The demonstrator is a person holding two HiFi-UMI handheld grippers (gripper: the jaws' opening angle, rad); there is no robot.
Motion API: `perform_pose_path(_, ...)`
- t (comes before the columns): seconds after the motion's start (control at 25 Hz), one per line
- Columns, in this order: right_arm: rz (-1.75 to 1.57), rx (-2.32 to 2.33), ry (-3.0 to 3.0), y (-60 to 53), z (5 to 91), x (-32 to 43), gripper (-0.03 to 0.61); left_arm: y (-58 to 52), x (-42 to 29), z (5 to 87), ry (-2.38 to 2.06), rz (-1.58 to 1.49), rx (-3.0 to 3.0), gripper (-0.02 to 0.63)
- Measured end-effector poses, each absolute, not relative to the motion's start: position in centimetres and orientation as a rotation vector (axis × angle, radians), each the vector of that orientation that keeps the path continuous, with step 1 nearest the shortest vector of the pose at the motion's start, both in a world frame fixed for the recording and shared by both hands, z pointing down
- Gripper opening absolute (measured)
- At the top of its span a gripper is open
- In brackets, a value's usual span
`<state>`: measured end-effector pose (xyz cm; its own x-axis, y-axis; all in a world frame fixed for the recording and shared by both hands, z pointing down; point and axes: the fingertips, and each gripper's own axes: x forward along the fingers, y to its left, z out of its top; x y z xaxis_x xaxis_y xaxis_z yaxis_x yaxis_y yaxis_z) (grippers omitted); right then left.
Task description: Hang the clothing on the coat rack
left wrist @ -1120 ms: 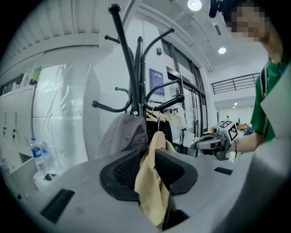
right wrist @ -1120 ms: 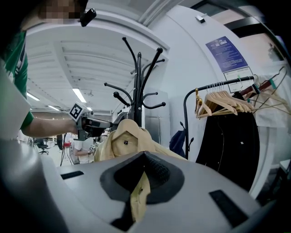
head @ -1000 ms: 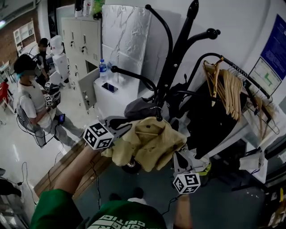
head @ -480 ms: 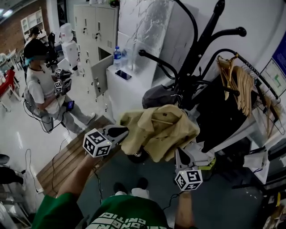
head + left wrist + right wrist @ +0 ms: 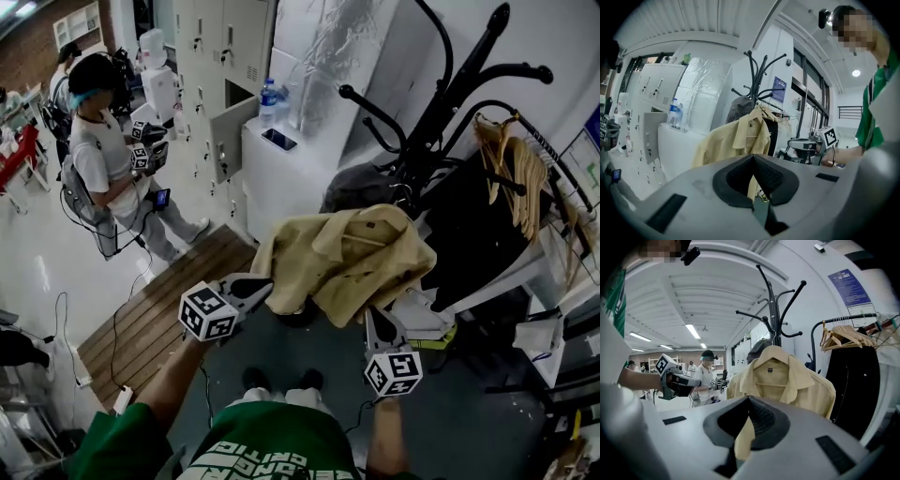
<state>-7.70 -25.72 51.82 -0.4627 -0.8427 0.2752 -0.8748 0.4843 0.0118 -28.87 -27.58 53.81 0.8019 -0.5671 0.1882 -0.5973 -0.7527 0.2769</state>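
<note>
A tan collared shirt [image 5: 349,264] on a wooden hanger hangs spread in the air in front of the black coat rack [image 5: 448,101]. My left gripper [image 5: 264,289] is shut on the shirt's lower left edge, with the cloth pinched between its pads [image 5: 752,180]. At the lower right hem, my right gripper [image 5: 373,321] is shut on a fold of the cloth [image 5: 744,433]. In the right gripper view the shirt [image 5: 787,380] faces me below the rack's hooks [image 5: 776,310]. A dark grey garment [image 5: 361,187] hangs on the rack behind the collar.
A clothes rail with wooden hangers [image 5: 514,167] and dark garments stands at the right. Left of the rack is a white cabinet [image 5: 281,178] bearing a bottle [image 5: 269,94]. A person [image 5: 105,159] holding grippers stands at far left. A wooden platform [image 5: 150,323] lies on the floor.
Both grippers, still shut on the shirt, have carried it up and to the right, closer to the rack. The head view has swung with them.
</note>
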Motion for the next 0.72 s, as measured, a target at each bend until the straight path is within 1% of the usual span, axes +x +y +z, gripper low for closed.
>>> perform_pose_path(0.32, 0.165, 1.396, -2.539, -27.1, 51.3, -8.7, 0.008, -27.3, -28.7, 54.0, -0.950, 0.125, 2.647, 0.005)
perform_pose_path(0.72, 0.169, 1.333, -2.576, -29.1, 50.9, -5.4, 0.008, -28.9, -24.0, 53.4, -0.973, 0.129, 2.638, 0.005)
